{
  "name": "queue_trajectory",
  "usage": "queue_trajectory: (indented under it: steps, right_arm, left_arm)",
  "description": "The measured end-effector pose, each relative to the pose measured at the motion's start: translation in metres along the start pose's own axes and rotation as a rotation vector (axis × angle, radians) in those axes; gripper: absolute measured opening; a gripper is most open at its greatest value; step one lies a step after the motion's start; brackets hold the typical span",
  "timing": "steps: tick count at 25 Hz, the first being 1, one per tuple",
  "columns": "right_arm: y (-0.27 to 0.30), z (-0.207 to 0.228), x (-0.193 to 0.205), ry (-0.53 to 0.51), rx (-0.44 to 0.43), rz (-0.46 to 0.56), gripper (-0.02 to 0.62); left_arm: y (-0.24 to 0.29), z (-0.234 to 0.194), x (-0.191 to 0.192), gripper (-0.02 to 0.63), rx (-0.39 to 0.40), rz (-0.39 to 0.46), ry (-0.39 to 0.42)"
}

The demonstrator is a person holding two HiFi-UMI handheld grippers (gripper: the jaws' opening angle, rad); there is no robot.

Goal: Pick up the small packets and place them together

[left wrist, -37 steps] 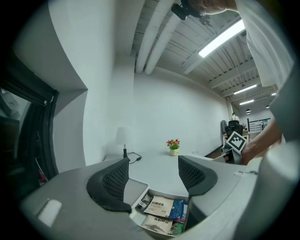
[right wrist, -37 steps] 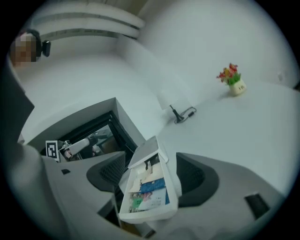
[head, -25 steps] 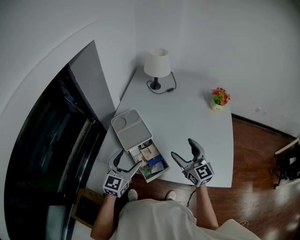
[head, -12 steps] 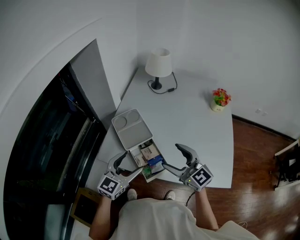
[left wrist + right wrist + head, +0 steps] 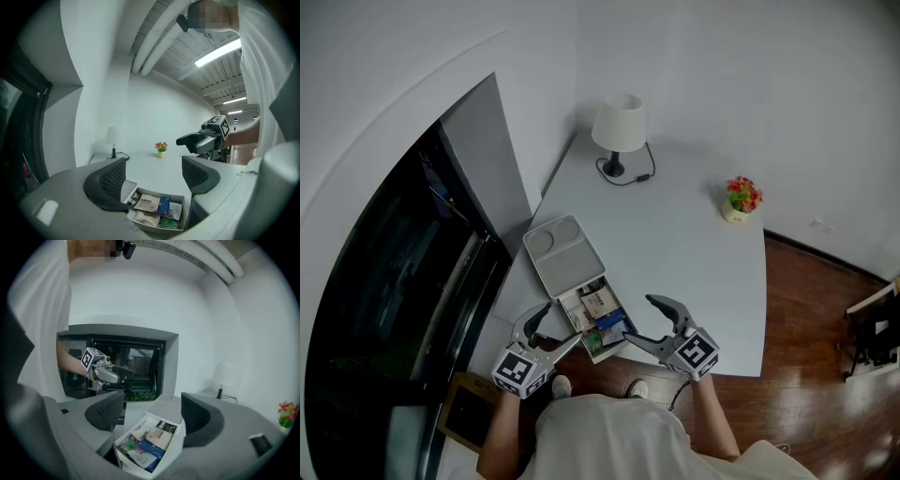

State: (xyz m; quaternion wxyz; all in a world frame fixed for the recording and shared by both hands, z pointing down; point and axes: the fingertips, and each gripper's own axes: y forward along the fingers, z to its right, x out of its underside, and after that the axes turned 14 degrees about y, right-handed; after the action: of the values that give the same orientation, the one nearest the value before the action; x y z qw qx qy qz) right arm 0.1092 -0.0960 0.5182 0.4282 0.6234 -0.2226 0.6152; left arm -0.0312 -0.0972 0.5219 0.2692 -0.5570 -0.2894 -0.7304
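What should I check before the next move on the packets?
1. Left gripper open, gripping nothing: ok.
2. Right gripper jaws apart, just closed a little; box seen between them, not gripped: ok.
3. Packets exposed in the open box: ok.
4. Any packet grasped yet: not ok.
5. Bare table beside the box for grouping: ok.
6. Packet count: cannot tell.

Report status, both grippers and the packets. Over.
Left gripper open, empty. Right gripper open, fingers just eased inward, nothing between them. Packets lie in the white box, none picked. Nothing in the way.
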Motion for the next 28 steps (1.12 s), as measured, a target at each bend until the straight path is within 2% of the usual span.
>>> queue_trajectory:
  steps: [10,16,23,28]
  right_arm:
    - [0.042,0.003,0.048,-0.013,-0.095,-0.189,0.382]
    - [0.078,0.012,0.08,-0.069,-0.197,-0.366,0.382]
    - [0.117,0.029,0.116,-0.131,-0.307,-0.553,0.382]
    - [0.138,0.039,0.138,-0.231,-0.368,-0.684,0.382]
  left_arm:
    - [-0.007,-0.009,0.011,0.371,-0.006,-0.017,-0.012]
    - [-0.011,-0.016,0.019,0.368,-0.014,-0.03,-0.018]
    - [-0.015,-0.028,0.028,0.359,-0.057,-0.044,-0.046]
    - [-0.017,-0.029,0.032,0.359,-0.081,-0.057,-0.06]
